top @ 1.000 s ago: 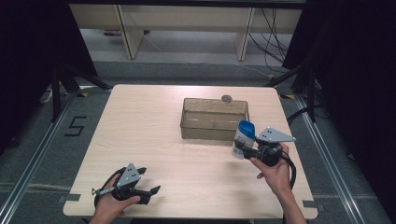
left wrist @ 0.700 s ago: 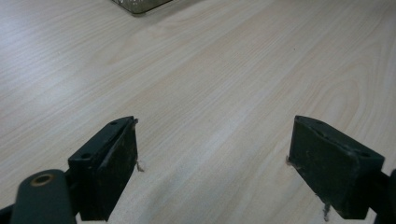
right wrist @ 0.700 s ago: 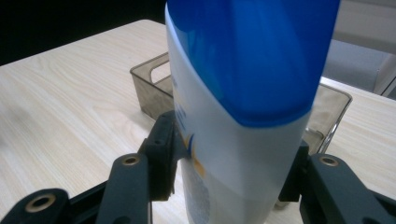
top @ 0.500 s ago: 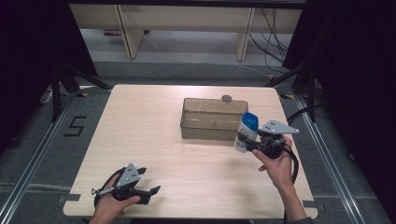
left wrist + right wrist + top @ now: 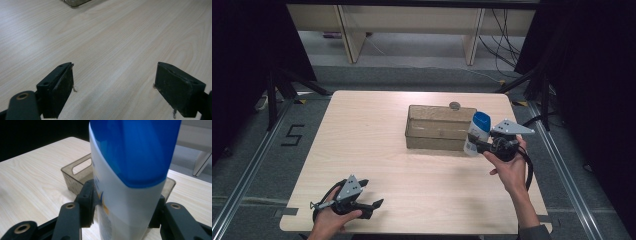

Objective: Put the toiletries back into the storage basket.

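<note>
I have the bottle (image 5: 477,133) clamped in my right claw (image 5: 474,143), clear of the worktop (image 5: 362,150) and just beside the right end of the smoky clear bin (image 5: 438,127), near its front corner. It stands roughly upright, white body below and a broad blue cap (image 5: 136,147) on top. In the right gripper view the pads sit on the white body below the cap, one on each side, and the wall between them shows no denting I can make out.

My read is a stiff plastic shell, smooth and a little glossy, so it may slide in the pads if I tip it hard. I can't tell whether it is full; if so, it will be top-heavy with that large cap. The body tapers, so I judge the waist under the cap the safest place to hold. The cap itself I would leave alone, since it might pop or turn.

The bin looks light and thin-walled with a handle slot (image 5: 81,166) at its end; a knock could shove it. A small round object (image 5: 454,105) sits at its far rim.

My left claw (image 5: 370,195) rests at the near left edge of the worktop, jaws wide, holding nothing.
</note>
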The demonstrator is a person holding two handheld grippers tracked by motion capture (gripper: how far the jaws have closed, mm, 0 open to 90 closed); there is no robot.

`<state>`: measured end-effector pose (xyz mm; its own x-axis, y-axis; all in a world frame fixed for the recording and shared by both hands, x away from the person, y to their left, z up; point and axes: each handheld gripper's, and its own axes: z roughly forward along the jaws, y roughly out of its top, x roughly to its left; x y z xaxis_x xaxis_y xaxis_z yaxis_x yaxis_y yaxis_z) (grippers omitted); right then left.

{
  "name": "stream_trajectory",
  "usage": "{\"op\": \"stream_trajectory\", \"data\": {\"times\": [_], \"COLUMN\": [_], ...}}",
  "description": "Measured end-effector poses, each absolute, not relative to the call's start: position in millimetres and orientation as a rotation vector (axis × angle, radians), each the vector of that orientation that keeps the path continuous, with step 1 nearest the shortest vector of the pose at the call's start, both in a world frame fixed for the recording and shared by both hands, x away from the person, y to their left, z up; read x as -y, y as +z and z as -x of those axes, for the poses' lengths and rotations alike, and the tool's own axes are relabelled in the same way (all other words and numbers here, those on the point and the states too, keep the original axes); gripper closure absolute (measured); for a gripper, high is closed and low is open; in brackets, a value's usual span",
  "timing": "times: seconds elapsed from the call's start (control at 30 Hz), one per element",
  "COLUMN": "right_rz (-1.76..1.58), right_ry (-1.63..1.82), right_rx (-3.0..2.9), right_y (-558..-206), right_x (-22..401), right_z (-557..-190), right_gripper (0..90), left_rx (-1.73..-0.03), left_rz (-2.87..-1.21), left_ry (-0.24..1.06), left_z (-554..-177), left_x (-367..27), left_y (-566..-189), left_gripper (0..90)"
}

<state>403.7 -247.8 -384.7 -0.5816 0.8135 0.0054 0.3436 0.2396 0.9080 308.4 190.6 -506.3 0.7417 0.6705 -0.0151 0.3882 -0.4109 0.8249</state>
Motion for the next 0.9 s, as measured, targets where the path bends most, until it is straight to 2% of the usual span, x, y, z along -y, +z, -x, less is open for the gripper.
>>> {"op": "stream_trajectory", "data": {"times": [0.47, 0.9], "right_rz": [-1.046, -1.100], "right_ry": [1.263, 1.236], "right_rx": [-2.018, -1.966], "right_y": [-369.0, -371.1], "right_x": [246.0, 245.7], "right_z": [-425.2, -455.2], "right_gripper": [53.7, 53.9], "left_rx": [-0.795, -0.797], "left_rz": [-2.054, -2.045], "left_ry": [0.400, 0.384], "left_z": [-308.8, -308.3], "left_x": [-190.7, -189.9], "left_y": [-506.3, -506.8], "left_gripper": [15.2, 15.2]}}
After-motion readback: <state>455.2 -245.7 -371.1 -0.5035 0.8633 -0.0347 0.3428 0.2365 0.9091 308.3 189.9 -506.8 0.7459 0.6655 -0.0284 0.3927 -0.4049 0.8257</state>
